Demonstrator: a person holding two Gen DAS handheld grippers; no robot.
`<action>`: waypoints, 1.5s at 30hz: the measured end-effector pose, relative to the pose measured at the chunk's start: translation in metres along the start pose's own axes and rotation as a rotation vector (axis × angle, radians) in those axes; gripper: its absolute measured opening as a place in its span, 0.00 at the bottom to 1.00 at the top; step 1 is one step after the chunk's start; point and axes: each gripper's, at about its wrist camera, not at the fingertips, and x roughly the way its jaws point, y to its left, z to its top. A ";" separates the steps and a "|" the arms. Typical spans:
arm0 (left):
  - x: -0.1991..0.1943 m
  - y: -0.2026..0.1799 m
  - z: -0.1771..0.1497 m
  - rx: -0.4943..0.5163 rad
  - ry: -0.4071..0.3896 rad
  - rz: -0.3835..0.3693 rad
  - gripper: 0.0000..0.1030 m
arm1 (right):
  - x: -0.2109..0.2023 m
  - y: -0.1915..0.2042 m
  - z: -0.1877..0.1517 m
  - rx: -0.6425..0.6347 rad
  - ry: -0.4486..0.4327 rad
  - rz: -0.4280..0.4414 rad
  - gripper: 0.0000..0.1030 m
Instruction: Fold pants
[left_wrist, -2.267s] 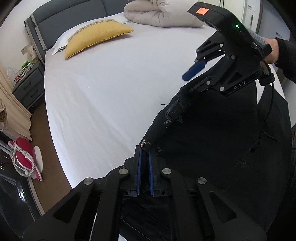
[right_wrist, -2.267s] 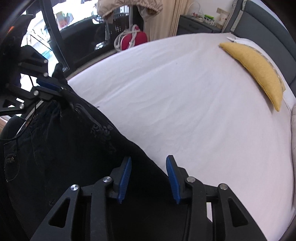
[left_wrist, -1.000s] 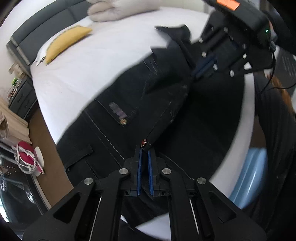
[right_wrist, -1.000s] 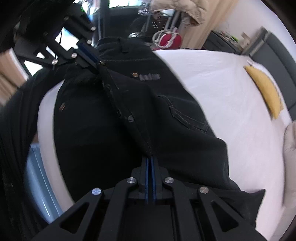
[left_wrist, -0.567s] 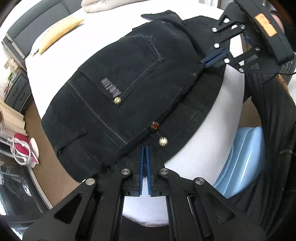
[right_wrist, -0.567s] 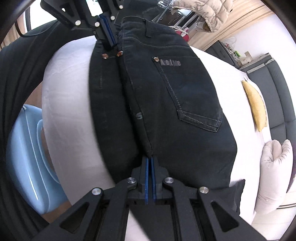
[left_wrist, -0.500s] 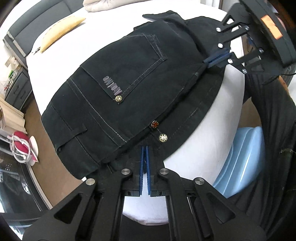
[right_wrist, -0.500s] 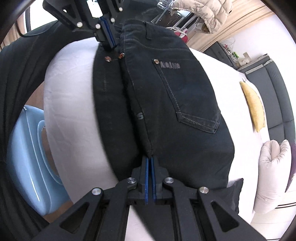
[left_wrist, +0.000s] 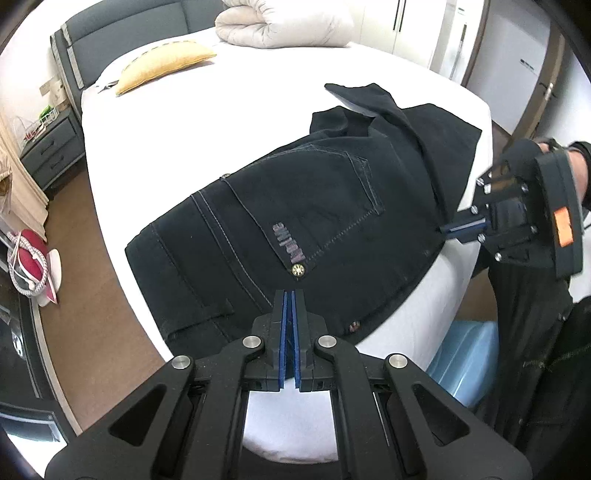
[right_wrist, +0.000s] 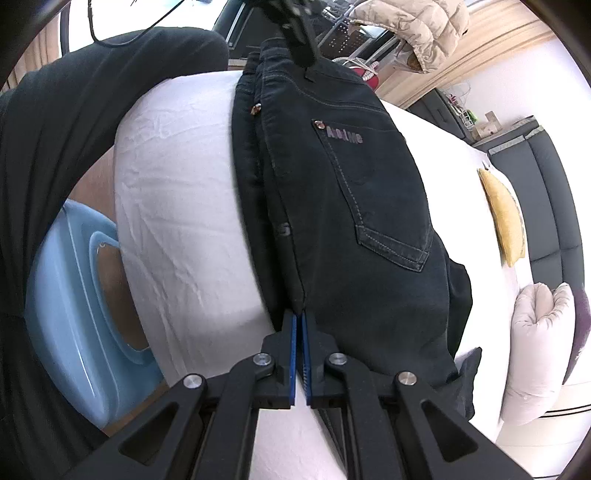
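**Dark jeans laid across the near corner of the bed, a gripper at each end of the waistband**

The black denim pants (left_wrist: 295, 206) lie flat on the white-sheeted bed (left_wrist: 221, 122), close to its near edge, back pocket facing up with a small lettered label and a round metal stud beside it. The waistband runs along the edge nearest the person, and a loose leg end folds up at the far right of the garment.

The left gripper (left_wrist: 288, 299), a black two-finger tool with blue pads, has its jaws pressed together just over the waistband end. In its own view the fingers overlap the cloth's edge, but I cannot tell whether any denim is caught between them. From the right wrist view this gripper (right_wrist: 303, 55) shows only as a dark blur at the far end of the pants.

The right gripper (right_wrist: 298, 325) is likewise squeezed tight, and here the fabric's folded edge runs straight into the blue pads (pinched, by the look of it). Seen from the left side, that same gripper (left_wrist: 448, 229) bites the waistband's right end, with a hand (left_wrist: 576, 166) behind it.

A mustard-yellow cushion (left_wrist: 162, 66) sits far up the bed by the grey headboard (left_wrist: 122, 40), and a rolled cream duvet (left_wrist: 280, 26) lies beyond it. A pale blue plastic tub (right_wrist: 74, 295) stands on the floor against the near side of the bed.
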 end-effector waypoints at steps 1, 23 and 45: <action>0.002 0.000 0.000 -0.005 0.006 -0.007 0.01 | 0.001 0.000 0.001 -0.004 0.001 -0.005 0.04; 0.061 -0.030 0.027 -0.030 0.044 0.000 0.01 | 0.024 0.023 0.002 0.034 0.003 -0.055 0.12; 0.177 -0.043 0.081 -0.337 0.081 -0.151 0.01 | 0.017 -0.273 -0.148 1.366 -0.114 -0.012 0.67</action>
